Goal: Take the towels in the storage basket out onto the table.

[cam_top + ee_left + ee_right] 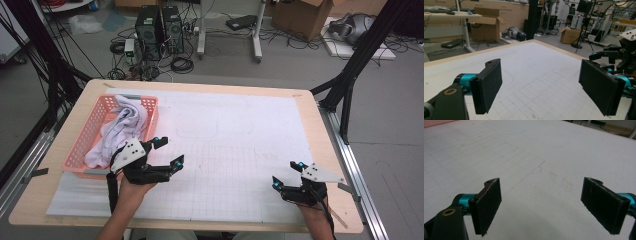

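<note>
Left gripper [165,151], jaws spread and empty, hovers just beside the pink basket [95,125] at the table's left edge; right gripper [288,175], jaws likewise spread, waits well apart over the white gridded mat [240,135]. The white cloth [120,130] lies bunched inside the basket. Good practice would be to swing the left gripper over the rim, pinch a raised fold, and lift clear of the wall.

A wooden table [90,92] carries a white gridded mat [240,135] and a pink basket [92,130].
</note>
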`<state>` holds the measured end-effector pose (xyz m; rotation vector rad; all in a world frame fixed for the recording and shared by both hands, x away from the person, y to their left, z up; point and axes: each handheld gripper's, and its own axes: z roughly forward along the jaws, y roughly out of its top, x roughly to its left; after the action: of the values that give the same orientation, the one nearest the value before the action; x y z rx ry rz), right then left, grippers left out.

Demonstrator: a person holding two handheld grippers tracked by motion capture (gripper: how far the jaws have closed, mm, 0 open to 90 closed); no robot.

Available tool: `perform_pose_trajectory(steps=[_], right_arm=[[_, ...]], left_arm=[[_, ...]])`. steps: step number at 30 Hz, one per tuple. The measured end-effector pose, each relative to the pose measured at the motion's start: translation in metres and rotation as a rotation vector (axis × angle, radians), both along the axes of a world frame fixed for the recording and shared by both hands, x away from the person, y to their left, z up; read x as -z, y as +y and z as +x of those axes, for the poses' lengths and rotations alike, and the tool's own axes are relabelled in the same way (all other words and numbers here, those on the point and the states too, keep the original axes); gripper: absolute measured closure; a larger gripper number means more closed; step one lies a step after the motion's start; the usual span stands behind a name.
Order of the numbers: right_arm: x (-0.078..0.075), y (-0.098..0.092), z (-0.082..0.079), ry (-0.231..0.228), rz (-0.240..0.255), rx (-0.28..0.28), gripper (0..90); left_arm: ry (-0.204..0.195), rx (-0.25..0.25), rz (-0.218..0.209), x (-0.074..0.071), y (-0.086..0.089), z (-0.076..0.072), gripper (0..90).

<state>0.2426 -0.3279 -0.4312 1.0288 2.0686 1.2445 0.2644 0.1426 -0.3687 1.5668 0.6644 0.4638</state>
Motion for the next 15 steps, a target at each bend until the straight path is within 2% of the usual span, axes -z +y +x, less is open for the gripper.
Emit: perform_pose_trajectory(steps=[2, 5, 11, 13, 15], right_arm=[[0.0, 0.0, 0.0, -0.001, -0.002, 0.001, 15.5], [0.0, 0.0, -0.001, 0.003, 0.0, 0.0, 15.5], [0.001, -0.001, 0.0, 0.006, 0.002, 0.002, 15.5], [0.001, -0.001, 0.0, 0.006, 0.0, 0.003, 15.5], [0.001, -0.001, 0.0, 0.006, 0.0, 0.003, 15.5]], left_arm=[[-0.01, -0.025, 0.008, -0.011, 0.008, 0.004, 18.9], [-0.016, -0.044, 0.019, -0.018, 0.014, 0.008, 18.8], [0.0, -0.105, 0.014, -0.037, 0.044, 0.025, 18.1], [0.001, -0.132, 0.033, -0.042, 0.054, 0.031, 18.1], [0.02, -0.157, 0.05, -0.045, 0.065, 0.038, 18.1]])
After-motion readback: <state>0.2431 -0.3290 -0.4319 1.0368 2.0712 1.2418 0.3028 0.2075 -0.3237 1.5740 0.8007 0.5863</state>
